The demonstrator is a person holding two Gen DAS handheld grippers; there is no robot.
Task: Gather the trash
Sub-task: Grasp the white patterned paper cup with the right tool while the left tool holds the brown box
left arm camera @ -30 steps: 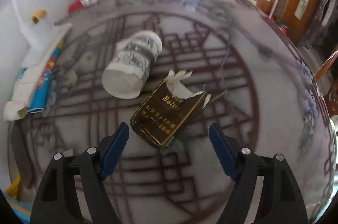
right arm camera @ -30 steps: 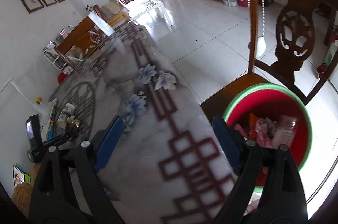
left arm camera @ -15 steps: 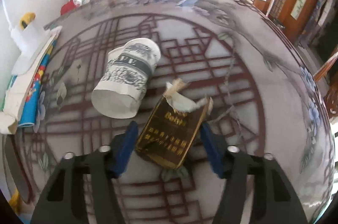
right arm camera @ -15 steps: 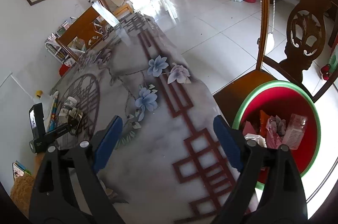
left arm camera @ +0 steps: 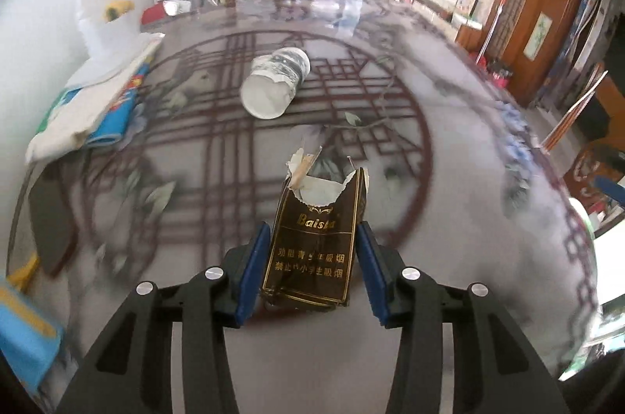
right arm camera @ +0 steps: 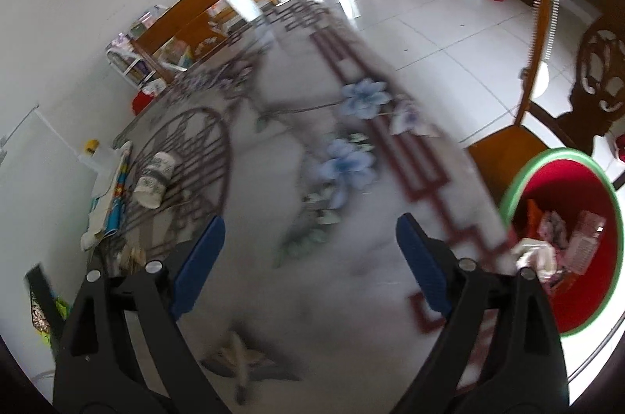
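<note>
Wide-apart right gripper (right arm camera: 310, 254) above patterned table (right arm camera: 273, 179) (bin (right arm camera: 519, 187) beside)

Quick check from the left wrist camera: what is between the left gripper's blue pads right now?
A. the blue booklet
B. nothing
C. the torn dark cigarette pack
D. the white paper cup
C: the left gripper has just closed its blue pads against both sides of the torn dark cigarette pack, while the white paper cup lies on its side farther back on the table.
</note>
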